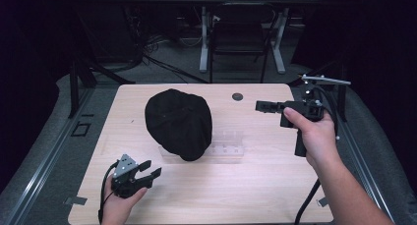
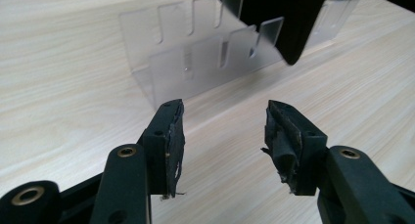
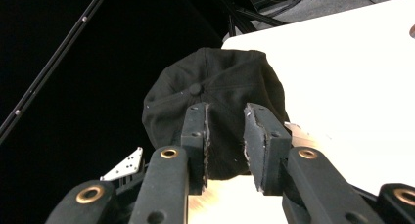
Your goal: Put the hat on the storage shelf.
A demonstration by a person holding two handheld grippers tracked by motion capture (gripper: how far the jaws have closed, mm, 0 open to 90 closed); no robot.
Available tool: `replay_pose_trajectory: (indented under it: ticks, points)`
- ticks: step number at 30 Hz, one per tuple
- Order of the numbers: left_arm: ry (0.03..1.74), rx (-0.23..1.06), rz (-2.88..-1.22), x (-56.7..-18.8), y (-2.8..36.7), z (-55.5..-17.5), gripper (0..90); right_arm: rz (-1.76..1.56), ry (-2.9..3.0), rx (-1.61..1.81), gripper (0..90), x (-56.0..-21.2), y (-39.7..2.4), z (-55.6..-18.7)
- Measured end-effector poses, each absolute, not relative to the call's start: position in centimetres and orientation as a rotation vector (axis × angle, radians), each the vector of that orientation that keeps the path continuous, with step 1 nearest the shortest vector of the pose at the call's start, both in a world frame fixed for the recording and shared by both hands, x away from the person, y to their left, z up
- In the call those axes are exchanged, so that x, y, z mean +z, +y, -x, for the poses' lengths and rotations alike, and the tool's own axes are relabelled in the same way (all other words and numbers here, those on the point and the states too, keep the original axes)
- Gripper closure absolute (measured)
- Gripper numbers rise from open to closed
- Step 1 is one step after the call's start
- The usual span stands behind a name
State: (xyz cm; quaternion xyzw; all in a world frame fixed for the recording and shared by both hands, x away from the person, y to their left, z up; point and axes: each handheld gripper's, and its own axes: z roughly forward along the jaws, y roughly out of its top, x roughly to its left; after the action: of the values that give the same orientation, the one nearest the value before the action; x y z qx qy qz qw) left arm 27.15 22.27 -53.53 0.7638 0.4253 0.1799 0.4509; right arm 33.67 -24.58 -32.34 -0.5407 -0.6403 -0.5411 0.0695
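Note:
A black cap lies draped over a clear plastic slotted rack at the middle of the wooden table. My left gripper rests low near the front left corner, open and empty, pointing at the rack; the cap's edge hangs over the rack's top. A hand holds my right gripper above the table's right side, aimed left at the cap. Its jaws stand a little apart with nothing between them.
A small round dark grommet sits in the tabletop behind the cap. Beyond the far edge stand a black chair and white desk legs. Cables trail from both grippers off the front edge.

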Motion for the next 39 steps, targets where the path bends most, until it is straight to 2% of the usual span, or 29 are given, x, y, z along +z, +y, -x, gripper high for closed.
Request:
replay_pose_trajectory:
  ticks: [6,15,21,25,39]
  points:
    - [1.105,0.443,-1.869,-54.6,23.5,-27.6,48.6,1.657,-1.991,-1.626,66.3,-32.8,-25.5,-32.7]
    - [1.105,0.457,-1.875,-55.0,23.6,-27.7,48.3,1.673,-2.016,-1.633,64.6,-33.6,-26.8,-31.3]
    - [1.108,0.459,-1.886,-55.2,23.6,-27.8,48.1,1.706,-2.040,-1.642,60.3,-34.3,-27.8,-30.6]
    - [1.106,0.457,-1.890,-55.3,23.5,-27.8,48.0,1.739,-2.077,-1.640,55.4,-35.2,-28.4,-30.4]
    - [1.118,0.444,-1.899,-55.5,23.6,-27.9,47.7,1.782,-2.314,-1.595,47.8,-38.9,-28.0,-28.6]
